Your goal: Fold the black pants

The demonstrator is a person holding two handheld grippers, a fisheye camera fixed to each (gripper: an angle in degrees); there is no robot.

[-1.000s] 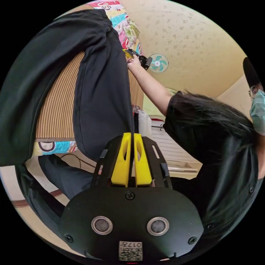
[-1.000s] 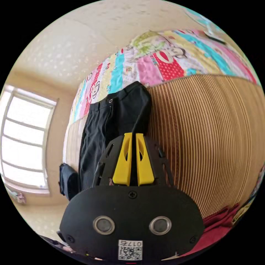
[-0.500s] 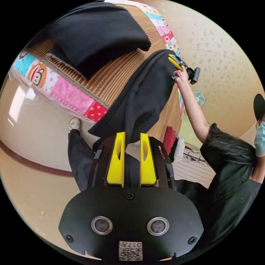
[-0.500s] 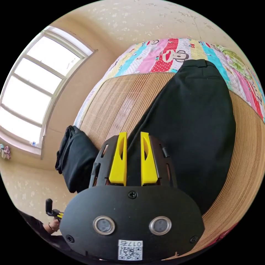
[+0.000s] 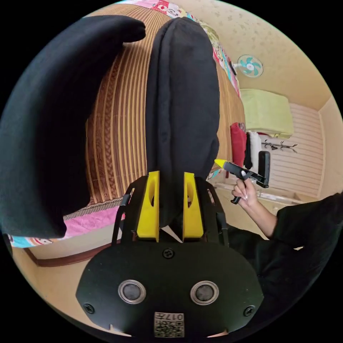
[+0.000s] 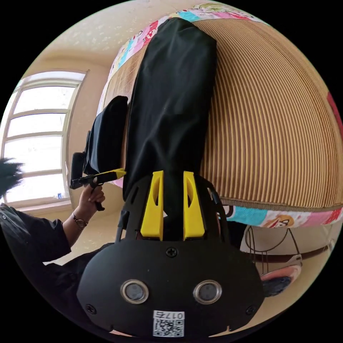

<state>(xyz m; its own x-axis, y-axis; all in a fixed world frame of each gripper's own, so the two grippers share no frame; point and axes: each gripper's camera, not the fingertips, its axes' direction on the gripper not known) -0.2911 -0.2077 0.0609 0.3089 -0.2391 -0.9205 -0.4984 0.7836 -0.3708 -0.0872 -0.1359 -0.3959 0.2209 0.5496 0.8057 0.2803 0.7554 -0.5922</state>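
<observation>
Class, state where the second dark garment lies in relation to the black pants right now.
In the right gripper view, the second dark garment lies bunched on the striped mat, beside the black pants on their window side; in the left gripper view, it lies left of the pants.

The pants [image 5: 182, 96] lie lengthwise on the mat [image 5: 118, 135] that covers the bed [image 6: 286, 218], their near end hanging over the bed's edge between the jaws of the left tongs [image 5: 170, 209] and of the right tongs [image 6: 172, 207]. A second garment [image 6: 103, 135] lies on the mat beside the pants, toward the window [image 6: 35, 135].
</observation>
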